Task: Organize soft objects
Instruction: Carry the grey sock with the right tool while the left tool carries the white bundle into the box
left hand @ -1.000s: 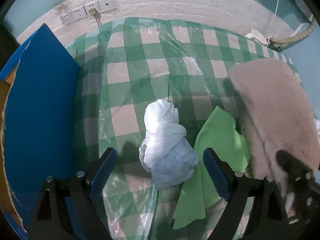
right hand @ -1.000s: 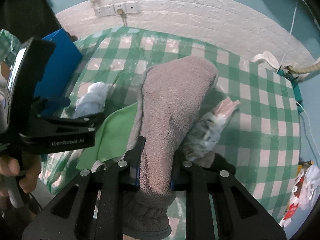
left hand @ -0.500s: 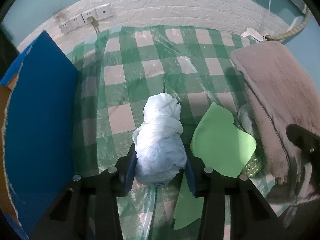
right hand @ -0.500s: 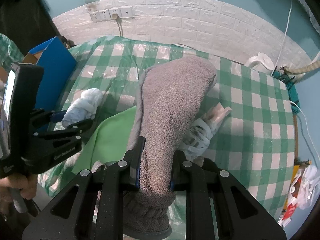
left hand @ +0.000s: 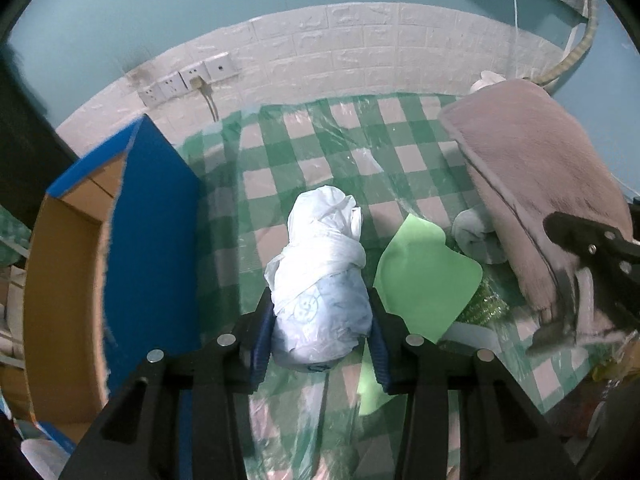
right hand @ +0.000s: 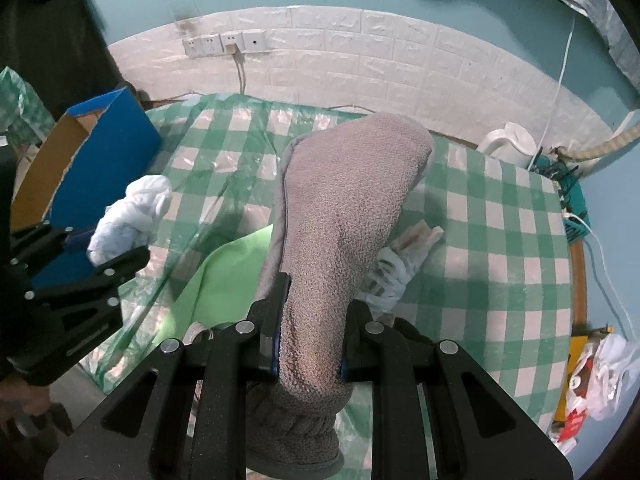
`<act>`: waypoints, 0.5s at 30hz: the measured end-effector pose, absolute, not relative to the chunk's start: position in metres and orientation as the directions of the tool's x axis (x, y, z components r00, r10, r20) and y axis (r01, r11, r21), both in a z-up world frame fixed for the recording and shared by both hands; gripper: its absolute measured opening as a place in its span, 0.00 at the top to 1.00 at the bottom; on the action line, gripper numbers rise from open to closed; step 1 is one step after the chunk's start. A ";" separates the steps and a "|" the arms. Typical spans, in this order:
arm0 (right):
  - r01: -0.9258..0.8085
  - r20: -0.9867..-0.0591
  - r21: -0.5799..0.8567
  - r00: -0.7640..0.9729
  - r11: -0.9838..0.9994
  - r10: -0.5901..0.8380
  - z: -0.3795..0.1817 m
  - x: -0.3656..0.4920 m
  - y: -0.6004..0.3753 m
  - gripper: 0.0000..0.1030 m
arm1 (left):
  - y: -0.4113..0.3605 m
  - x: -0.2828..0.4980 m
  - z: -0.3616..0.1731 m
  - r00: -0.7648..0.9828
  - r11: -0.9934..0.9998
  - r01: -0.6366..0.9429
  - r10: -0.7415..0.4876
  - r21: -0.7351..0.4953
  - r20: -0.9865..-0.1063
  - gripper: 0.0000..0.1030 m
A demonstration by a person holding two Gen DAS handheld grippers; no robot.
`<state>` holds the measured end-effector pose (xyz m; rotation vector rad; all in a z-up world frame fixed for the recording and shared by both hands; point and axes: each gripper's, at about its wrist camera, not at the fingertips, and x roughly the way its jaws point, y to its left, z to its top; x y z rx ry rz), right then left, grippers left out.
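my left hand-held gripper (left hand: 320, 334), spread a second ago, has just closed on the bag (left hand: 320, 280) and lifted it; my right hand-held gripper (right hand: 310, 330) still pinches the slipper (right hand: 340, 220).

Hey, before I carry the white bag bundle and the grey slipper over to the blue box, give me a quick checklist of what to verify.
1. Left tongs shut on the white bag bundle: ok, both pads press its sides.
2. Right tongs shut on the grey slipper: ok.
3. Bundle clear of the green cloth: ok, cloth lies beside it.
4. Blue box open: ok, its brown inside shows.
5. Slipper free of the striped bag under it: cannot tell.
6. Bundle lifted off the checked tablecloth: cannot tell.
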<state>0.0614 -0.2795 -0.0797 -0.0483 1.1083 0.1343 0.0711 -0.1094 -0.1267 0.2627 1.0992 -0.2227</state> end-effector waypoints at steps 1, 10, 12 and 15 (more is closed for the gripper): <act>-0.133 -0.893 0.027 0.442 0.991 0.084 -0.078 0.060 -0.279 0.83 | -0.108 0.067 -0.122 0.446 0.947 0.304 -0.044 0.105 -0.894 0.59; -0.156 -0.879 0.020 0.469 0.988 0.092 -0.062 0.052 -0.267 0.83 | -0.090 0.040 -0.092 0.486 0.953 0.283 -0.047 0.106 -0.873 0.59; -0.163 -0.877 0.018 0.470 0.986 0.094 -0.059 0.051 -0.263 0.83 | -0.083 0.036 -0.085 0.497 0.956 0.272 -0.045 0.107 -0.866 0.59; -0.177 -0.873 0.016 0.478 0.984 0.100 -0.055 0.049 -0.257 0.83 | -0.074 0.034 -0.077 0.510 0.961 0.255 -0.040 0.107 -0.859 0.59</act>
